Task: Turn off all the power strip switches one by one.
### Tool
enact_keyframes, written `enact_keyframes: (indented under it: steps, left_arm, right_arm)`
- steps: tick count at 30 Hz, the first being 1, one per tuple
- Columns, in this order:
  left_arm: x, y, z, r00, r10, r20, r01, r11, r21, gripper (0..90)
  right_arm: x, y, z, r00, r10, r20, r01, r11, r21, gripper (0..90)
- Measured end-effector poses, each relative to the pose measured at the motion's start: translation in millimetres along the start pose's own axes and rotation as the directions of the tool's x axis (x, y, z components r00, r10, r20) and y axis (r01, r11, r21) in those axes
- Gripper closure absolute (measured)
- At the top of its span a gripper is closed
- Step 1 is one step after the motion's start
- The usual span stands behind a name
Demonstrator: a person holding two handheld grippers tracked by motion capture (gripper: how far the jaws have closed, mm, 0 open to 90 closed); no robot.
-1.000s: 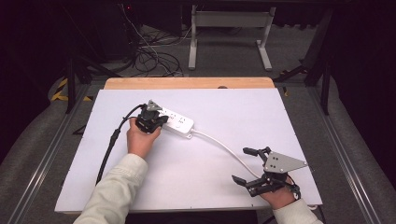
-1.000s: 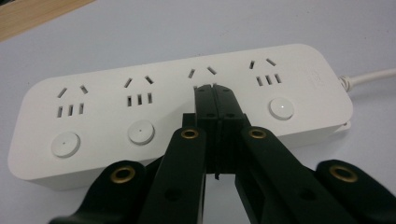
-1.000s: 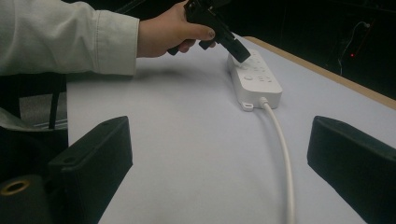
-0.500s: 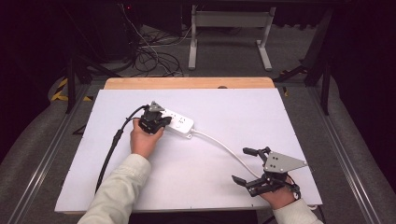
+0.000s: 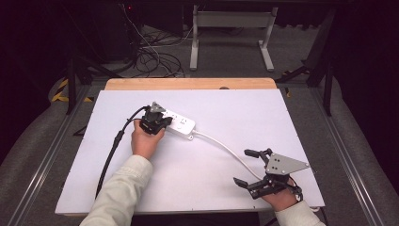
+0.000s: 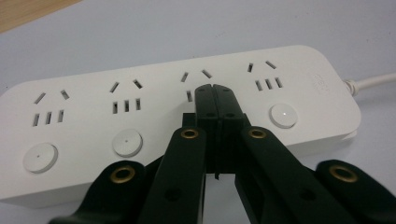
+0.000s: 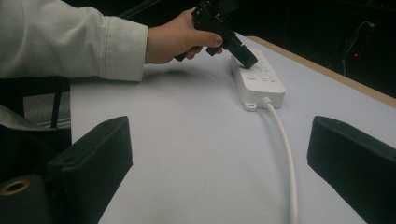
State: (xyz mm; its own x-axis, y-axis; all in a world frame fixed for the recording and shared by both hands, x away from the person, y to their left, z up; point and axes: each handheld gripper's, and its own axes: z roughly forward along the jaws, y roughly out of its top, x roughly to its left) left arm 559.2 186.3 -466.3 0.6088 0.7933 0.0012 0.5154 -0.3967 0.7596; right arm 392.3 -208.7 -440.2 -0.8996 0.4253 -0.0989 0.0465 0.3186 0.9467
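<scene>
1. The power strip (image 5: 179,125) lies flat on the white table (image 5: 226,188), left of centre toward the far side; its cord (image 5: 226,148) runs right and near.
2. Your left gripper (image 6: 215,91) has its jaws pressed together, tip down on the strip's third switch from the left.
3. Your right gripper (image 5: 251,168) rests near the table's right near corner, jaws wide apart, holding nothing.
4. Expect a light, rigid, smooth plastic body that may slide when pushed; press straight down, or brace its long sides.
5. Open table surrounds it; the far wooden edge (image 5: 188,84) lies beyond.
</scene>
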Motion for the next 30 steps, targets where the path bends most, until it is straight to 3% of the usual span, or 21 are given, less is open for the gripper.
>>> enact_keyframes:
  steps: [16, 19, 23, 28, 29, 30]
  left_arm:
    - [-0.9, -0.3, 0.8, 0.9999, 0.013, -0.008, -0.013, 0.9999, -0.003, 90.0]
    - [-3.3, 0.4, 1.1, 0.9991, 0.029, -0.030, -0.029, 0.9996, 0.001, 90.0]
    - [-0.9, 0.1, 1.6, 0.9998, 0.011, -0.014, -0.011, 0.9999, 0.007, 90.0]
    - [-4.2, 1.8, 1.7, 0.9995, 0.013, -0.028, -0.013, 0.9998, 0.015, 90.0]
    - [-6.8, 4.6, -1.4, 0.9968, 0.043, -0.067, -0.043, 0.9990, 0.012, 90.0]
    - [-6.8, 4.6, -1.4, 0.9968, 0.043, -0.067, -0.043, 0.9990, 0.012, 90.0]
  right_arm:
    - [0.8, 0.2, -0.3, 1.0000, -0.004, -0.003, 0.004, 1.000, -0.002, 7.1]
    - [1.0, 0.2, -0.2, 1.0000, -0.002, -0.003, 0.002, 1.000, -0.002, 7.1]
    - [1.8, 0.3, 0.2, 1.0000, -0.006, -0.007, 0.006, 1.000, 0.001, 7.1]
    - [2.0, 0.5, 0.2, 0.9999, -0.007, -0.008, 0.007, 1.000, 0.001, 7.1]
    - [1.7, 0.6, -0.2, 0.9999, -0.008, -0.006, 0.008, 1.000, 0.000, 7.1]
    - [1.6, 0.6, -0.5, 1.0000, -0.006, -0.003, 0.006, 1.000, -0.001, 7.1]
